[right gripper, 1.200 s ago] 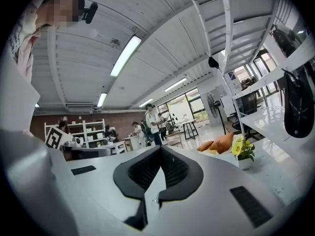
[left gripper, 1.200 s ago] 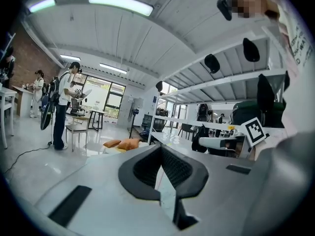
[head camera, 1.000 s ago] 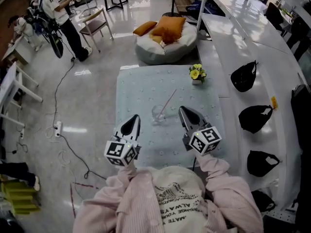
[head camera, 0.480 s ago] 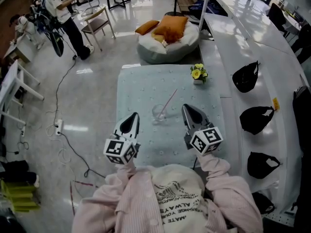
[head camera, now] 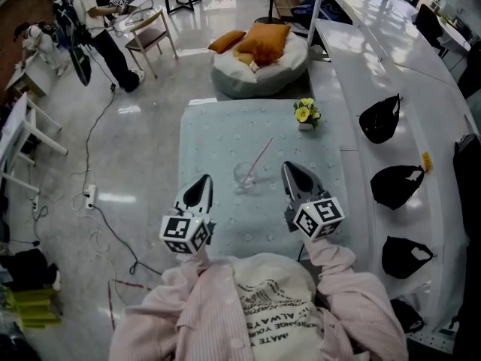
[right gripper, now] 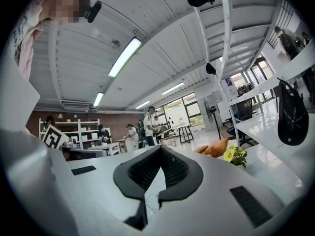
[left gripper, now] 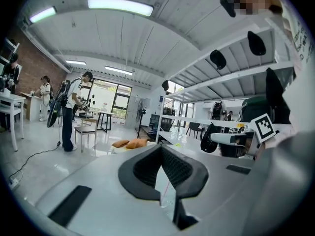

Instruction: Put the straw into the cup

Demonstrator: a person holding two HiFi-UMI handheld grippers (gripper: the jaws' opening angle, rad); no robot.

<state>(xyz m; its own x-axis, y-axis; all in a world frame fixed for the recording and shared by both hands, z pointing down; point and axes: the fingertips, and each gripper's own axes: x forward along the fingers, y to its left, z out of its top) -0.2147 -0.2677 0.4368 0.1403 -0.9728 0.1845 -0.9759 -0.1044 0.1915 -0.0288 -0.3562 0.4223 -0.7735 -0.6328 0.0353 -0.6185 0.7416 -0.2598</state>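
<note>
The worktop (head camera: 218, 134) carries the cup (head camera: 246, 176), flanked by the left claw (head camera: 203, 183) and right claw (head camera: 290, 171), both clenched and empty. The straw (head camera: 261, 155) slants at the cup; I can't tell if it is inside. Probably best to unclench the right claw and pinch the straw mid-length, gently.

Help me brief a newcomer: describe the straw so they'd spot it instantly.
Start at the pale green table. Near its middle stands a clear cup; the straw slants from it toward the yellow flowers, the only thin pink thing there.

head: steeply down over table (head camera: 218, 134) | both gripper views: low, forward along fingers (left gripper: 142, 171) | shared: table, cup (head camera: 246, 176)
</note>
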